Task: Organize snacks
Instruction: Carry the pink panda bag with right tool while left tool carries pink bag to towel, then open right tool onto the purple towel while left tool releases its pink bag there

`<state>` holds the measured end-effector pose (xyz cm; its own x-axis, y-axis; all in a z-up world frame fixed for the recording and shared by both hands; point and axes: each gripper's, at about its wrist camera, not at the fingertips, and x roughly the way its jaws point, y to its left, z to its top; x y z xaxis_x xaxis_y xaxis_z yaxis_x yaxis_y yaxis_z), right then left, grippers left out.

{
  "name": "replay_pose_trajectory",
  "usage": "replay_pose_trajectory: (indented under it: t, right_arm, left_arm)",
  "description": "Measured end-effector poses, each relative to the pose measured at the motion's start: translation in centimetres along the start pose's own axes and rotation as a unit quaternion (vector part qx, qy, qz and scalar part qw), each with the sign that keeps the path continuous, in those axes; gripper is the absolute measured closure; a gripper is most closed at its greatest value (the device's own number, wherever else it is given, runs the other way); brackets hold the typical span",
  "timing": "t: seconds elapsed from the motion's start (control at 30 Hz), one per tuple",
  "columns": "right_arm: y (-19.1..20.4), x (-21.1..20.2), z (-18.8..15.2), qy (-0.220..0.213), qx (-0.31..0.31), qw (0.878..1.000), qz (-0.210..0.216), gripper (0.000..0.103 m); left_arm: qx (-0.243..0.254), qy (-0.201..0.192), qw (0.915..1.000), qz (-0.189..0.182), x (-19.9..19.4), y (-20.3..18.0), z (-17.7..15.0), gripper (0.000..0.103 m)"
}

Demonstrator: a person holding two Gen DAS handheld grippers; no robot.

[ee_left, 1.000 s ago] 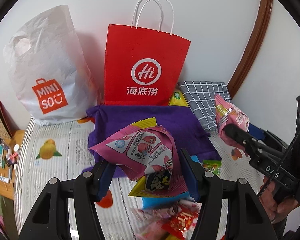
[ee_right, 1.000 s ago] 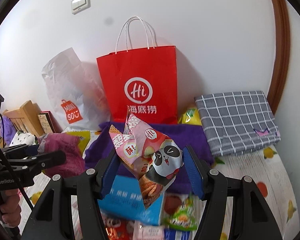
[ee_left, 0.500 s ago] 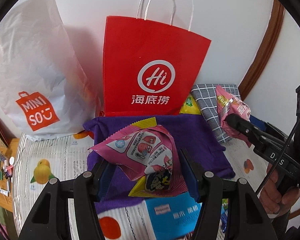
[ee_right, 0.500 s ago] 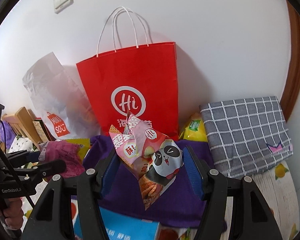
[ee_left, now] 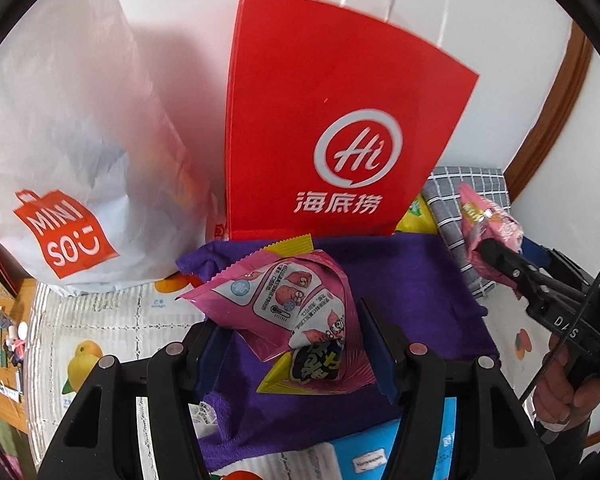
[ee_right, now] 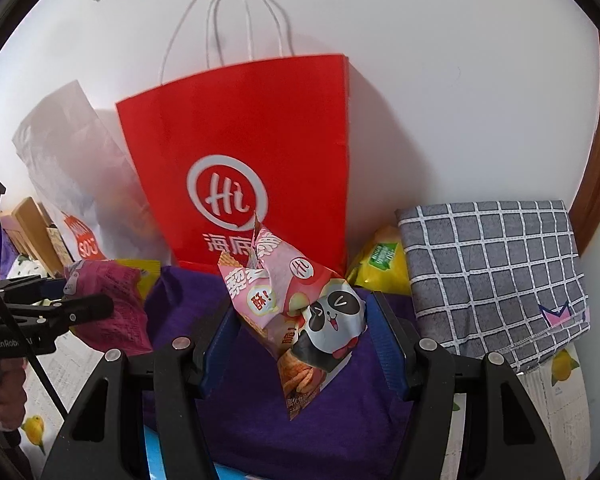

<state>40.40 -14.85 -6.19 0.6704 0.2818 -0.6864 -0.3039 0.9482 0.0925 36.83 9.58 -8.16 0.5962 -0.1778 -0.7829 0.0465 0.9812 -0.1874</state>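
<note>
My left gripper (ee_left: 296, 344) is shut on a magenta snack packet (ee_left: 292, 312) with sweet-potato drawings, held above a purple cloth (ee_left: 400, 280). My right gripper (ee_right: 300, 340) is shut on a pink snack packet with a panda face (ee_right: 300, 308), also above the purple cloth (ee_right: 340, 420). A red paper bag (ee_left: 340, 128) with white handles stands upright against the wall just beyond both packets; it also shows in the right wrist view (ee_right: 252, 152). Each gripper shows at the edge of the other's view: the right one with its packet (ee_left: 488, 232), the left one with its packet (ee_right: 108, 308).
A white Miniso plastic bag (ee_left: 60, 152) stands left of the red bag. A grey checked cushion (ee_right: 496, 272) lies to the right, with a yellow snack packet (ee_right: 380, 268) beside it. A blue box (ee_left: 364, 456) lies near the cloth's front edge. Wooden furniture sits far left.
Both grippers have moved forward toward the red bag, which now looms larger. The loose snacks at the front have slid out of view. Both packets stay gripped.
</note>
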Motion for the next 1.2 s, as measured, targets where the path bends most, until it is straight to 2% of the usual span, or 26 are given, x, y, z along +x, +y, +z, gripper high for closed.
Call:
replay_pose_trajectory:
  t: [0.3,0.77,1.2]
  right_arm:
    - [-2.0,1.9,-0.2,0.025,0.016,1.000,0.001,0.040]
    - [-1.5,6.1,-2.0,0.087,0.009,0.996,0.001,0.040]
    - [-1.7,7.5,-2.7,0.114,0.009,0.993,-0.022,0.040]
  left_arm:
    - [0.004,0.019,0.9998,0.008,1.8,0.8,-0.3,0.043]
    - [-0.006,0.053,0.9984,0.016,5.2,1.1,-0.8,0.043]
    - [-0.008,0.086,0.9960,0.023,6.9,1.1,-1.2,0.043]
